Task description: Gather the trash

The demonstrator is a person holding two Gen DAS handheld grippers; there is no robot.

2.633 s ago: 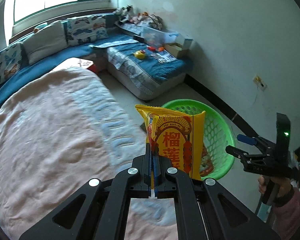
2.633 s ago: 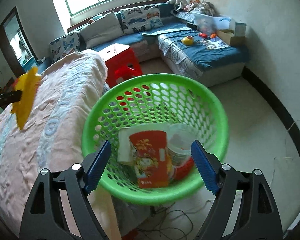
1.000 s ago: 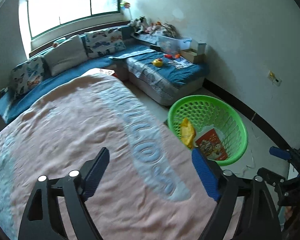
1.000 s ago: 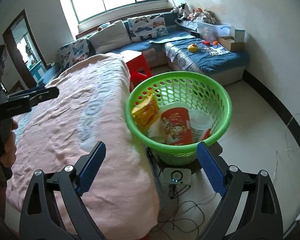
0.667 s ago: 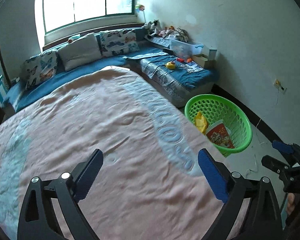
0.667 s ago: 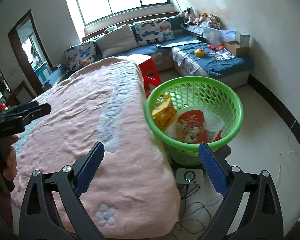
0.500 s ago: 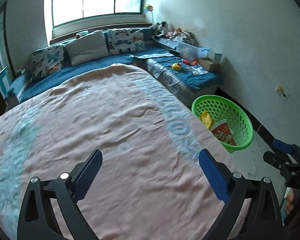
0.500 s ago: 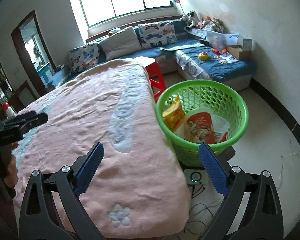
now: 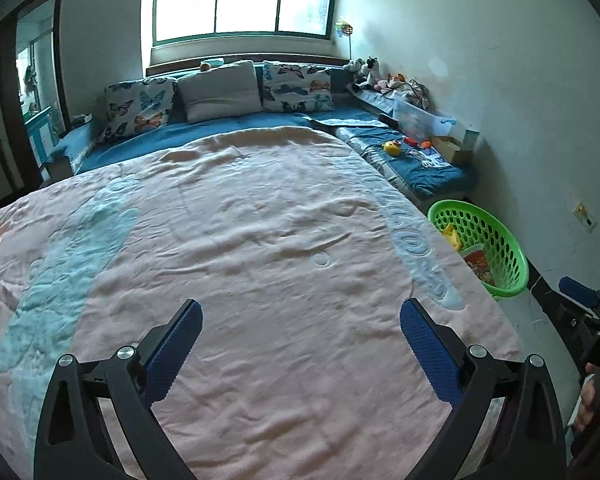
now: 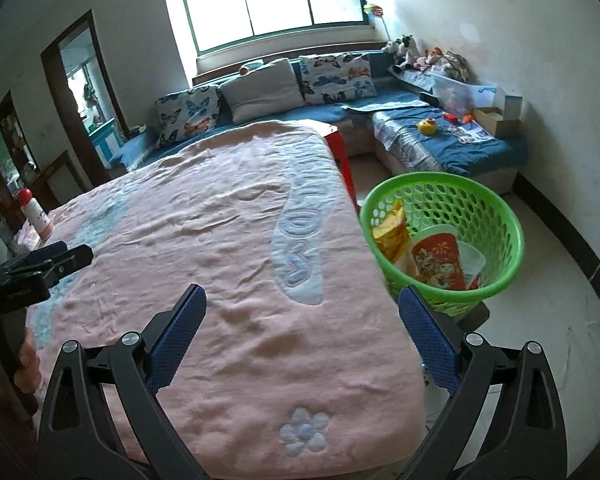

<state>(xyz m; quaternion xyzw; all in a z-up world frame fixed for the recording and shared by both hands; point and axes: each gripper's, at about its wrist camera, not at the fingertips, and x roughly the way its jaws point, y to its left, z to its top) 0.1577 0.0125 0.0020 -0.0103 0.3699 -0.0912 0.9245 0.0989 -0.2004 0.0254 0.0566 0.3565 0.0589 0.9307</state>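
Left gripper (image 9: 300, 326): fingers spread wide with nothing between them, blue pads (image 9: 174, 350) facing each other above the pink blanket (image 9: 260, 248).
Right gripper (image 10: 302, 322): also spread wide and empty, held over the near corner of the blanket (image 10: 220, 240); seen in the left view at the far right edge (image 9: 580, 300), and whether its fingers are parted cannot be told from there.
Green basket (image 10: 500, 216): ahead and to the right of the right gripper, on the floor just beside the blanket's edge; in the left view it sits ahead and far to the right (image 9: 504, 240).
Yellow snack bag (image 10: 390, 230): inside the basket, leaning against its left wall; a yellow corner shows in the left view (image 9: 452, 236).
Red paper cup (image 10: 438, 262): inside the basket, just right of the yellow bag, tilted.
Clear plastic cup (image 10: 472, 258): inside the basket, touching the red cup on its right side.
Red stool (image 10: 340, 148): ahead of the right gripper, past the basket, partly hidden by the blanket.
Blue sofa (image 9: 420, 168): well ahead of both grippers, under the window, with butterfly cushions (image 9: 140, 110).
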